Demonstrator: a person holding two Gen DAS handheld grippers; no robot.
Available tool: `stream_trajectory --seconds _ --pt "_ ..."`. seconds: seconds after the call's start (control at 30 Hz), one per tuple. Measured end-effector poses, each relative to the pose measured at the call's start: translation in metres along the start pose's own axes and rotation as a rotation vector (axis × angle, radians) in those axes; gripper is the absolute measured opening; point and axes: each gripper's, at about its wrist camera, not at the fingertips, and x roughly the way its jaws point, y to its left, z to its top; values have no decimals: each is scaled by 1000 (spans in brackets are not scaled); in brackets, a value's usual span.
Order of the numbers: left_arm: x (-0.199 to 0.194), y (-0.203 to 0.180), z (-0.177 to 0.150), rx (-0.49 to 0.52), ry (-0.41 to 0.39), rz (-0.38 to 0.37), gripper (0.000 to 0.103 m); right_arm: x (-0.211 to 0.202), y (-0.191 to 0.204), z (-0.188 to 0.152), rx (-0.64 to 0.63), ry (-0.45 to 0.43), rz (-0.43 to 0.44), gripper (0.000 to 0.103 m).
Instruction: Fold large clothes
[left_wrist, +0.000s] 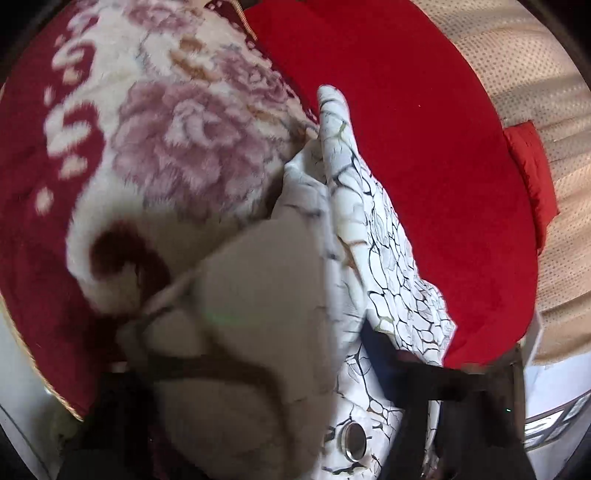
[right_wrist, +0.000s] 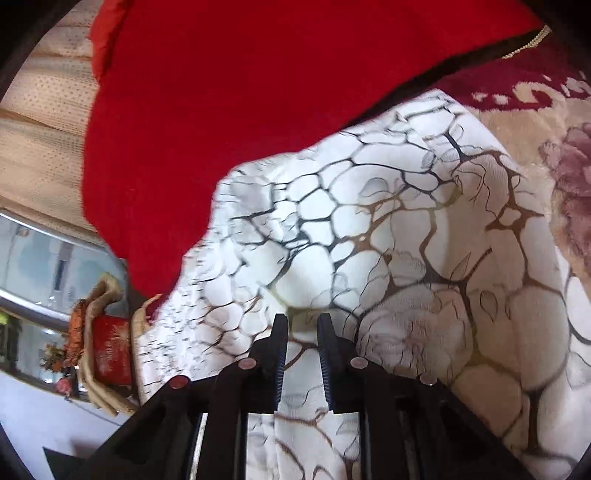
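Observation:
A white garment printed with dark and gold crackle lines (right_wrist: 388, 240) lies spread under my right gripper (right_wrist: 301, 325). Its two black fingers stand close together, pinching a fold of that cloth. In the left wrist view the same garment (left_wrist: 373, 229) is bunched up, with its pale beige inner side (left_wrist: 258, 280) blurred in front and a metal snap (left_wrist: 352, 441) near the bottom. This bundle fills the space between the fingers of my left gripper (left_wrist: 251, 354). Only the right finger (left_wrist: 424, 373) shows clearly, so I cannot see whether the pads press the cloth.
A plain red blanket (left_wrist: 406, 129) lies beyond the garment, on a plush cream and dark red floral blanket (left_wrist: 166, 129). A beige dotted fabric (left_wrist: 535, 92) hangs at the far side. A red decorated basket (right_wrist: 107, 347) stands by a glass surface (right_wrist: 44, 251) at the left.

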Motion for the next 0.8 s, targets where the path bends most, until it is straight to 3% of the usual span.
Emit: stream_trajectory --seconds 0.17,0.23,0.33,0.5,0.63,0.7,0.73,0.8 --pt "-8 -23 4 94 -30 22 31 -25 -1 -1 -41 -54 2 21" --pt "-13 -43 5 156 -51 34 28 -11 -16 0 -16 17 -59 20" --pt "-16 -66 6 253 -72 61 26 -6 -22 2 -7 51 -29 20" --pt "-31 -128 -19 525 -126 86 24 -20 -33 5 28 87 54 20" --pt "-32 -185 -62 793 -152 112 23 -38 -48 12 61 102 161 23" --pt "-29 -208 -90 923 -147 114 23 -48 -53 16 73 83 205 32" --pt "-24 -220 -110 1011 -142 122 23 -53 -56 19 83 72 231 51" --pt "-14 -231 -141 1137 -127 139 23 -64 -61 24 108 48 289 75"
